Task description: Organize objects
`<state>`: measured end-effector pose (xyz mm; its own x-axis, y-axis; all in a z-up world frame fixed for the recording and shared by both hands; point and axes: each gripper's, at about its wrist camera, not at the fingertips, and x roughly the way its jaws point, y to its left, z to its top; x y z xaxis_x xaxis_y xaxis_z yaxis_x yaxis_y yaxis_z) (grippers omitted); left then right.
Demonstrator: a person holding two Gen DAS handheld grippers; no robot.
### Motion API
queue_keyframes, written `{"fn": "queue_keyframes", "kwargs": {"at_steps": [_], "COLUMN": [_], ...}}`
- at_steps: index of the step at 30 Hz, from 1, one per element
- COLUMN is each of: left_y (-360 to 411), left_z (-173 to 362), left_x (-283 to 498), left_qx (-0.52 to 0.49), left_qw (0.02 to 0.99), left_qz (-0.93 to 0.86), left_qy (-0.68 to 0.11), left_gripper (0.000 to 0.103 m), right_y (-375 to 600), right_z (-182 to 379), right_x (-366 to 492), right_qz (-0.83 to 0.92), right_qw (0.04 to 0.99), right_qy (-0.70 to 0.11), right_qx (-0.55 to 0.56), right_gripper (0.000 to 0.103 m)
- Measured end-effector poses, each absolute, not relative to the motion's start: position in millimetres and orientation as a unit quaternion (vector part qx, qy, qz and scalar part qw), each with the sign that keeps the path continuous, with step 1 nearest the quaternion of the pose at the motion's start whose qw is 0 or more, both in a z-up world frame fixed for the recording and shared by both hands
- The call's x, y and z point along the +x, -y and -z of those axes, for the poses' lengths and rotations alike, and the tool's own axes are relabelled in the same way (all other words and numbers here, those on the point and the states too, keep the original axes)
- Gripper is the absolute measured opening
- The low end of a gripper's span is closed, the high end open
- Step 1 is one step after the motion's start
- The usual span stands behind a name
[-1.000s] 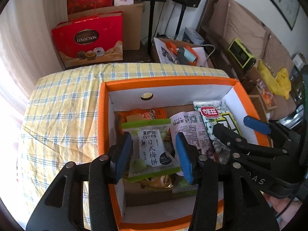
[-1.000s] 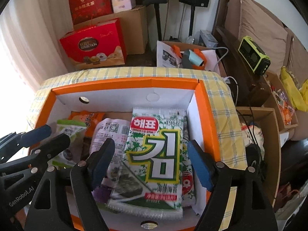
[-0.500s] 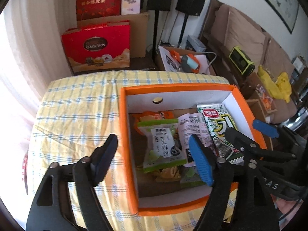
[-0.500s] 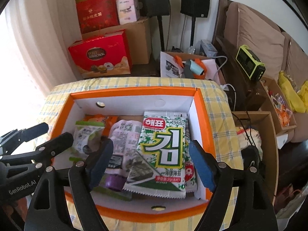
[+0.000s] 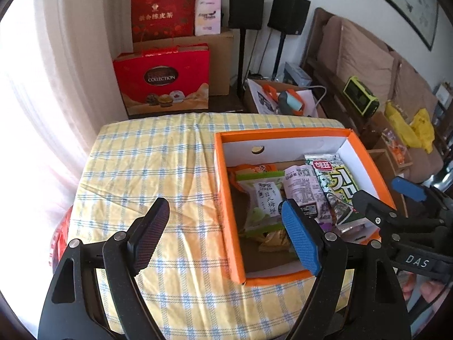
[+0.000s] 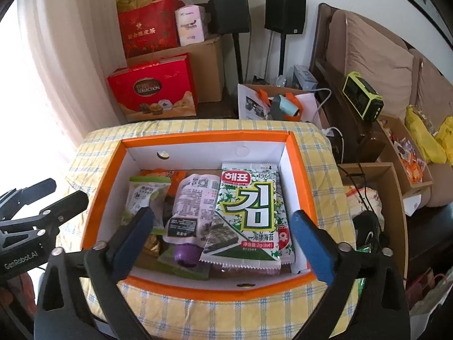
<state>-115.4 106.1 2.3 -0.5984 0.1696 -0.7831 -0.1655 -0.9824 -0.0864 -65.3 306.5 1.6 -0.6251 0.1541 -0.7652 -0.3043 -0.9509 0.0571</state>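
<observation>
Left gripper [image 5: 225,236] spread wide, jaws just been opening, nothing between them, pads touching nothing; hovering over the yellow checked tablecloth [image 5: 158,164] and the near left wall of the orange box [image 5: 223,198]. Right gripper [image 6: 223,240] gaping even wider, also just been opening, empty too, hanging above the box's near end. Under and ahead of it, flat on top: green-and-white seaweed packet [image 6: 249,206], with a white pouch with purple cap [image 6: 192,206] just left of it. Green plum-cake packet [image 5: 264,198] further left, just ahead of the left gripper's right finger. All loosely overlapping inside the box.
</observation>
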Motion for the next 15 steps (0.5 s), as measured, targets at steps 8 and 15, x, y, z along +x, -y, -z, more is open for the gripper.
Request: {"fn": "queue_keyframes", "kwargs": {"at_steps": [8,15], "left_y": [-92,-79], "left_z": [-8,-15], "left_x": [-94,-78], "left_qx": [-0.425,-0.416], "left_qw": [0.073,0.068], "left_qz": [-0.902,-0.907], "left_qy": [0.001,0.009], "left_gripper": [0.103,0.103], "right_y": [-294,-282], "right_z": [-5,-10], "right_x": [-55,-42], "right_qz": [-0.898,-0.900], "right_qw": [0.125,0.123], "right_qy": [-0.089,-0.085], "right_qx": [-0.412,-0.409], "right_gripper": [0.103,0.103]}}
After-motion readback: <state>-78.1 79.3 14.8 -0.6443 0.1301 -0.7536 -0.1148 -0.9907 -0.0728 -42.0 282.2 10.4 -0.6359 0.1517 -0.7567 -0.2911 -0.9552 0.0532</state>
